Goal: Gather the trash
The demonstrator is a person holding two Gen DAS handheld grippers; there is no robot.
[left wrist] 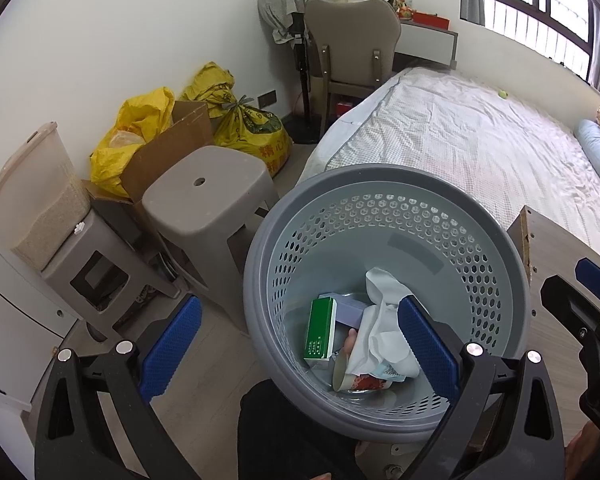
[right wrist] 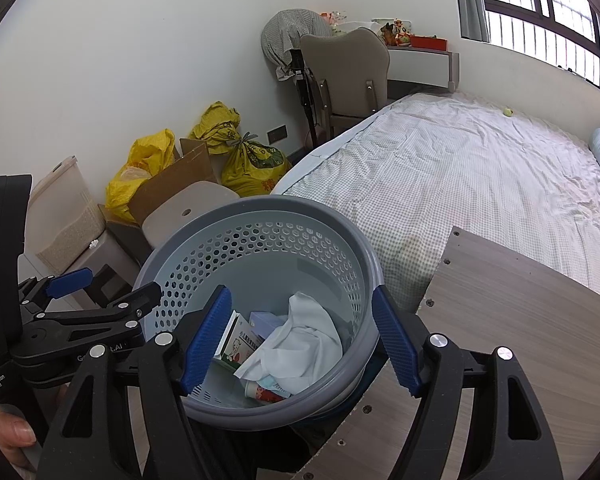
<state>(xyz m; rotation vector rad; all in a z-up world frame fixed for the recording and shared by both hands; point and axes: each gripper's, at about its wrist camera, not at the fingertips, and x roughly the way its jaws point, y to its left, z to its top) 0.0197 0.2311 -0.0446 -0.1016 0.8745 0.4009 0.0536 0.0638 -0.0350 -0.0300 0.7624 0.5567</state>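
Observation:
A grey perforated trash basket [left wrist: 476, 224] stands on the floor beside the bed and holds trash: a green box [left wrist: 320, 328], crumpled white paper [left wrist: 380, 320] and a paper cup [left wrist: 356, 380]. My left gripper [left wrist: 300, 344] is open and empty, hovering over the basket's near left rim. In the right wrist view the basket [right wrist: 260, 208] holds the white paper [right wrist: 304, 340], a printed box [right wrist: 240, 348] and the cup [right wrist: 264, 392]. My right gripper [right wrist: 300, 340] is open and empty just above the basket. The left gripper [right wrist: 100, 288] shows at the left there.
A grey plastic stool [left wrist: 208, 200], a cardboard box [left wrist: 172, 148] and yellow bags [left wrist: 252, 128] stand left of the basket. A bed [left wrist: 480, 132] lies to the right, a chair [left wrist: 352, 44] and desk behind. A wooden board [right wrist: 520, 300] lies at the right.

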